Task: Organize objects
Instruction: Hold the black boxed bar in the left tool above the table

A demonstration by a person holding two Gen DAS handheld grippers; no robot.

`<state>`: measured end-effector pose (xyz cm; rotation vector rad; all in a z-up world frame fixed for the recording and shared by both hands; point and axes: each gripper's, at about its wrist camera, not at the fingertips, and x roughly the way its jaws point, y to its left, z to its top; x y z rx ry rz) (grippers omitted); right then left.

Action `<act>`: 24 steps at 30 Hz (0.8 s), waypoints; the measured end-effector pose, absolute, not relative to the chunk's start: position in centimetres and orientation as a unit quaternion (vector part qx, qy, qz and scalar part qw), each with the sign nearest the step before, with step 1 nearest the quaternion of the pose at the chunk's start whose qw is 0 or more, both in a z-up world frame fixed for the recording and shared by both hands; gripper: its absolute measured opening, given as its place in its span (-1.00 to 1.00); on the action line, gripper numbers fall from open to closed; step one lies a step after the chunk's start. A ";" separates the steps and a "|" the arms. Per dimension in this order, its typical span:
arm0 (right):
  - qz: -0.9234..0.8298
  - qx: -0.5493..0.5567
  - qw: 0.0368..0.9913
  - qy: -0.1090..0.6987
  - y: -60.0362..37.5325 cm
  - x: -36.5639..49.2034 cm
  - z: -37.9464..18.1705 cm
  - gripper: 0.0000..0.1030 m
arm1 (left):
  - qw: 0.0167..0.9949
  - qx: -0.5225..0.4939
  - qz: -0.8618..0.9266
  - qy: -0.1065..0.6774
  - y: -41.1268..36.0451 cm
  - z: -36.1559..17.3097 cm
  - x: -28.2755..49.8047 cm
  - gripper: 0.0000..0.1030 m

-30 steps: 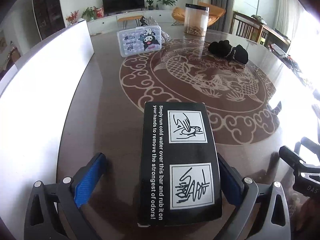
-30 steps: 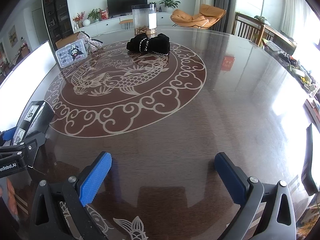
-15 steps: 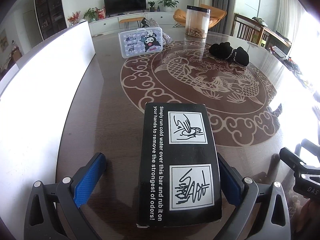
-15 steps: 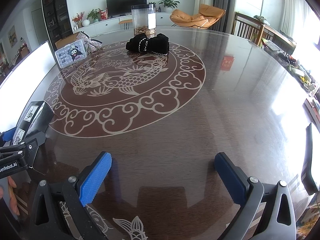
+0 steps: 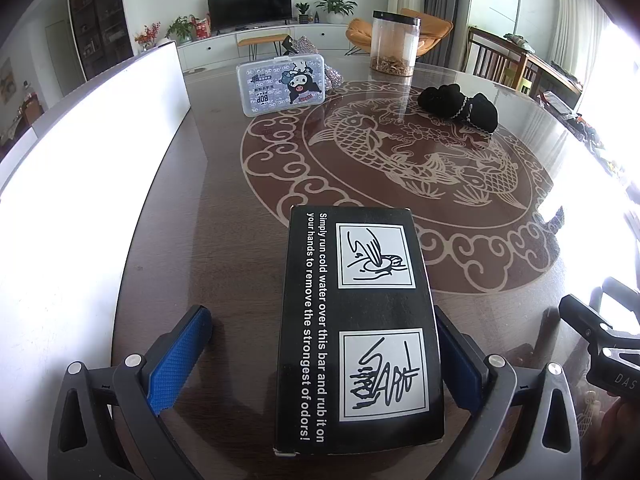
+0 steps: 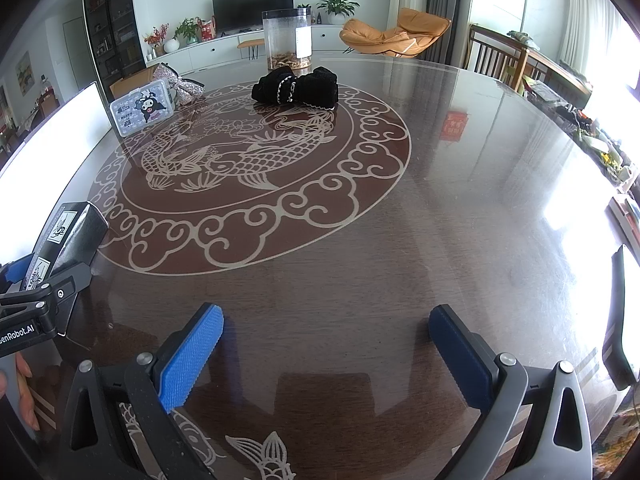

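- The left gripper has its blue-padded jaws spread wide over the round wooden table; a black box printed with hand-washing diagrams and "Simply run cold water over this bar..." lies between them.
- The right pad sits against or just beside the box's right side; the left pad stands well apart from its left side, so the box is not clamped. Whether the box rests on the table I cannot tell.
- Ahead of the left jaws, far across the table, a clear plastic case with a cartoon sticker stands on its edge, a sparkly bow partly hidden behind it.
- Ahead and to the right lie a black knitted item with white trim and, beyond it, a tall clear canister with a black lid.
- A white board runs along the left of the jaws.
- The right gripper is spread open and empty above bare tabletop, with the fish-and-cloud inlay ahead of it.
- From the right wrist view, the black box shows at the far left, held within the left gripper's frame.
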<state>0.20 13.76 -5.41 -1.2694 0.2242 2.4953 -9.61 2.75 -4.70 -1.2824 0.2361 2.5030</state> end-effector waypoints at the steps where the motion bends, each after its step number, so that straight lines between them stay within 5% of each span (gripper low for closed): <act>1: 0.876 -0.446 0.166 0.079 13.8 0.2 -5.4 0.99 | 0.159 -0.449 0.876 0.083 2.8 -4.7 -9.6 1.00; 17: 0.873 -0.451 0.165 0.082 14.0 -0.1 -5.5 1.00 | 0.159 -0.449 0.876 0.083 2.8 -4.7 -9.6 1.00; 24: 0.862 -0.490 0.116 0.060 17.5 -6.8 -5.5 1.00 | 0.159 -0.448 0.876 0.083 2.8 -4.7 -9.6 1.00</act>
